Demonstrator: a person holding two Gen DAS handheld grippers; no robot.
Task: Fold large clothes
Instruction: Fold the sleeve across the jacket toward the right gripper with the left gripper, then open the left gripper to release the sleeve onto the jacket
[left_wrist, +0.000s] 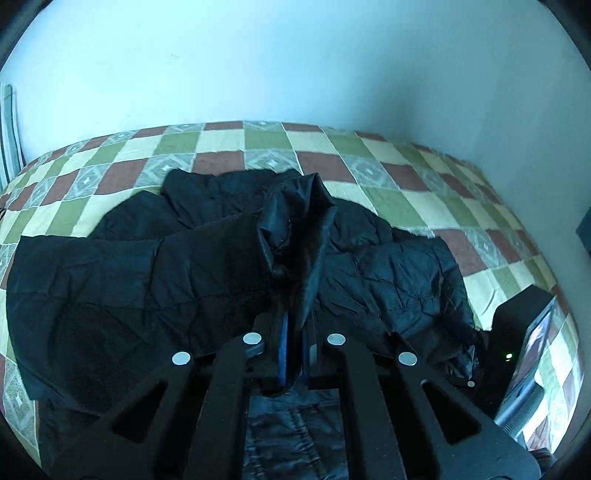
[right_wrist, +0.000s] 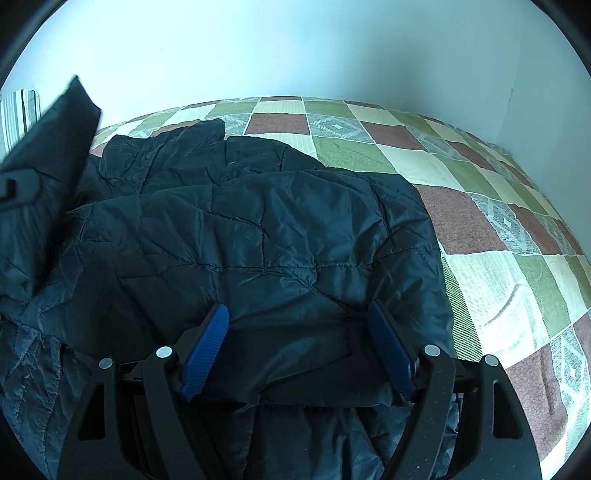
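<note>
Pinching a raised fold of the one black quilted jacket (left_wrist: 221, 266) low in the frame's centre, the left tool (left_wrist: 293, 354) has its two blue pads pressed together on the fabric. The right tool (right_wrist: 299, 347) sits with its two blue pads (right_wrist: 207, 347) spread wide at the bottom of its view, the jacket's hem between them. Beyond, the jacket lies across one bed with a checked quilt (right_wrist: 498, 258), against a pale wall (right_wrist: 295, 44) at the top.

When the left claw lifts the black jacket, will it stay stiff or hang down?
The jacket probably hangs limp: the pinch in the left claw rises in a soft peak while the rest lies crumpled on the bedspread. Its shiny quilted shell looks slippery and puffy, likely light.
</note>
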